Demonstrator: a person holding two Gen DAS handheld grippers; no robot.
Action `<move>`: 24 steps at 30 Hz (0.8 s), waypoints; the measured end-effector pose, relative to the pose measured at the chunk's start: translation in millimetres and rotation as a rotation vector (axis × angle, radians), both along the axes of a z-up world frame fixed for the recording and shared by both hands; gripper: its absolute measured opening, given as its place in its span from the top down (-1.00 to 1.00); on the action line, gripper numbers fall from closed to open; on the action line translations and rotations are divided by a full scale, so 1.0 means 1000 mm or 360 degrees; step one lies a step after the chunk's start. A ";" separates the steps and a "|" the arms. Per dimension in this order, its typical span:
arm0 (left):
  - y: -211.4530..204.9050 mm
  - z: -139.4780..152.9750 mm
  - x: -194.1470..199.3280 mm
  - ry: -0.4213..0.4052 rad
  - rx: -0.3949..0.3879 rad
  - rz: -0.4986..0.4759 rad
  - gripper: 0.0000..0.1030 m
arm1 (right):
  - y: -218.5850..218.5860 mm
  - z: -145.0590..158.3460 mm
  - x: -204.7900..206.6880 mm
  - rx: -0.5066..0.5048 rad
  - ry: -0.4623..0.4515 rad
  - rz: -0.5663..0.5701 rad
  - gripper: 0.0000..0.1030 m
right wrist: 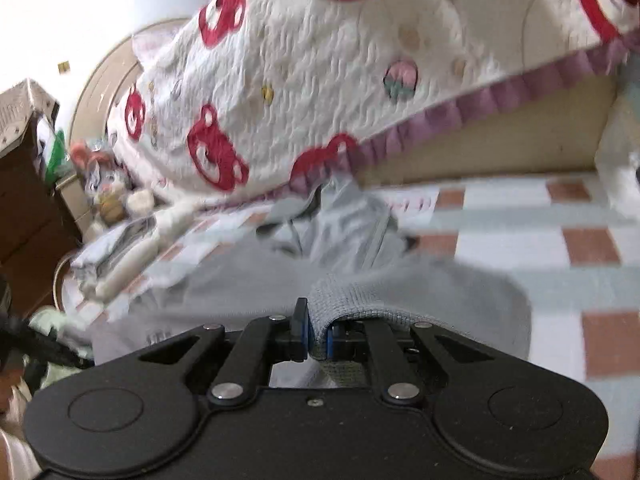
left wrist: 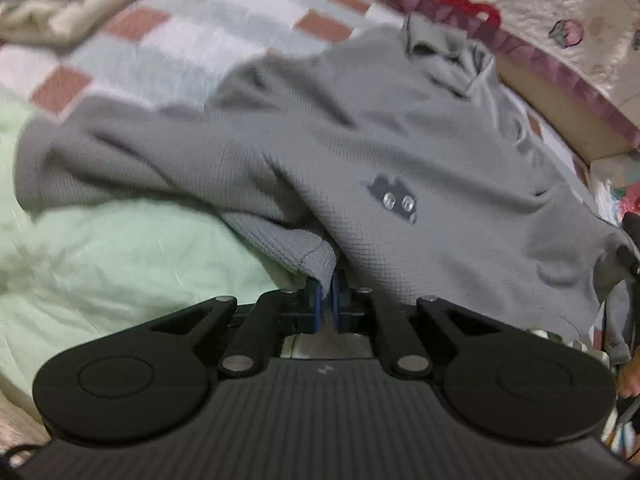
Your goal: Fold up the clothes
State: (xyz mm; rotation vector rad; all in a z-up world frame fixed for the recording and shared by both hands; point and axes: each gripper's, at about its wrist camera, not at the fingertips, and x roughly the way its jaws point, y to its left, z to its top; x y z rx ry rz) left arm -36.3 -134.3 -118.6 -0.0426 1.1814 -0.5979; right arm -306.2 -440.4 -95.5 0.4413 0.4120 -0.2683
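While both tools gripped cloth, the scene read as follows.
Garment: 1 grey waffle-knit shirt (left wrist: 360, 132) lay spread across a checked blanket (left wrist: 208, 28), collar toward the far quilt (right wrist: 320, 92) with red bears.
Left gripper (left wrist: 328, 300): clenched on the shirt's near hem corner, cloth bunched between its 2 blue pads.
Right gripper (right wrist: 318, 336): clamped on a thick fold of the shirt's edge.
Slack: the shirt sagged between the 2 grips.
Advice: likely best to lift both corners level, keep the hem taut, then carry it toward the collar evenly.
Risk: uneven pull could skew the fold.
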 end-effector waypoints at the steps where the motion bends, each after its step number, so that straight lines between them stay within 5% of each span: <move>1: 0.001 0.001 0.000 -0.0012 0.0000 0.0008 0.91 | -0.004 0.004 0.003 -0.0033 0.0030 -0.0032 0.78; 5: 0.003 0.005 0.000 -0.0059 -0.0002 0.0039 0.90 | -0.016 -0.005 0.011 -0.0121 0.0187 -0.0122 0.75; 9: 0.006 0.004 -0.002 -0.0067 -0.0016 0.0060 0.87 | -0.018 -0.020 0.008 0.0004 0.0217 -0.0112 0.70; 15: 0.025 -0.017 0.003 0.0277 -0.0321 0.0165 0.64 | -0.009 -0.043 -0.005 0.0116 0.0316 -0.0090 0.34; 21: 0.022 -0.020 0.004 0.0146 -0.0274 0.0254 0.14 | -0.008 -0.060 -0.020 0.0265 0.0352 -0.0120 -0.06; 24: 0.016 -0.026 0.013 0.0111 -0.0277 0.0276 0.22 | -0.008 -0.067 -0.019 0.0334 0.0335 -0.0114 -0.16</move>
